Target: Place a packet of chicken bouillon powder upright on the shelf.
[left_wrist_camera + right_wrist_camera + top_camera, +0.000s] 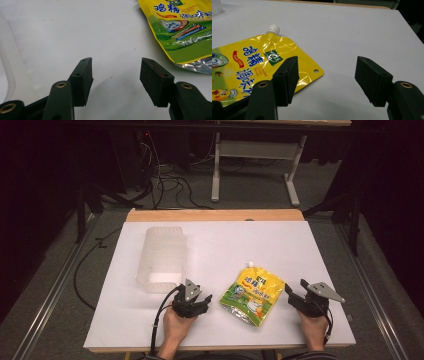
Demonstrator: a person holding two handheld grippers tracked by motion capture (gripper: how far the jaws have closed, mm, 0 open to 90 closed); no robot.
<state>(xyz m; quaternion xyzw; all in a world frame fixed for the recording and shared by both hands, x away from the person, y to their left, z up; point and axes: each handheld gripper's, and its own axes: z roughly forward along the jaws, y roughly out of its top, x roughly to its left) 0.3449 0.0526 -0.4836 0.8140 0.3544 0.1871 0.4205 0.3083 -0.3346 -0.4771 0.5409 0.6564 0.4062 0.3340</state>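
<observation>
A yellow and green spouted pouch [252, 294] lies flat on the white table top [220, 245], its white cap pointing away from me. My left gripper [204, 299] rests just left of the pouch, jaws open with bare table between them. In the left gripper view the left gripper [116, 75] is open and the pouch [180, 27] lies ahead to the right. My right gripper [291, 292] sits to the right of the pouch, open. In the right gripper view the right gripper [327, 72] holds nothing, and the pouch [257, 65] lies beside and behind its left jaw.
A clear plastic tub [161, 257] lies on its side at the table's left, behind the left gripper; its rim [7, 62] shows in the left gripper view. A wooden strip [215, 215] edges the far side. Beyond stand a desk frame [255, 160] and floor cables [165, 180].
</observation>
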